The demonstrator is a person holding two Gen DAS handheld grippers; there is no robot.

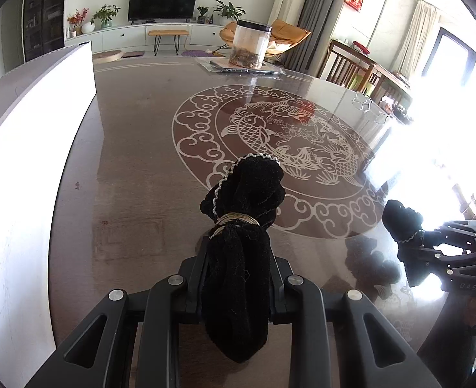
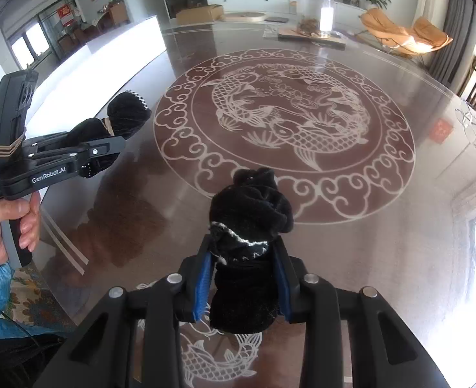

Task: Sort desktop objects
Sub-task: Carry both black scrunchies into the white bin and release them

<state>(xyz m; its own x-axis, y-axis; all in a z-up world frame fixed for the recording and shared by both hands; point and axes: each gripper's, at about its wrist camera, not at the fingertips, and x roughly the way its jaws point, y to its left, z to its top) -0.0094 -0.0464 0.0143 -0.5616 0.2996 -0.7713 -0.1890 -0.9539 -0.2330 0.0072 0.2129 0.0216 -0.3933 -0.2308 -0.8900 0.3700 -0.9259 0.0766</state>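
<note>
Left claw (image 1: 238, 278): clamped narrow on a rolled black velvet cloth bundle bound with a pale elastic band (image 1: 238, 252); the bundle sticks out past the fingertips and hangs above the worktop, near its near edge.
Right claw (image 2: 246, 278): closed on a second black velvet cloth bundle with a white-stitched edge (image 2: 250, 236), squeezed between blue-edged pads (image 2: 204, 286); it too is off the surface, over the near side.
Worktop (image 1: 141, 168): dark glossy glass-topped surface with a pale carp-and-cloud medallion (image 2: 283, 119) at its middle.
Hidden or cut off: the lower end of each bundle sits behind the claw fingers; glare washes out the right edge of the worktop in the left wrist view; the person shows only as a hand (image 2: 8, 223) on the left handle and a blue sleeve.
Container: clear round plastic jar with a black lid (image 1: 250, 43) near the far edge, resting on a flat mat; brownish contents fill its bottom, what they are is unclear.
White board (image 1: 31, 168): bright, overexposed panel along the left edge; its surface detail cannot be made out.
</note>
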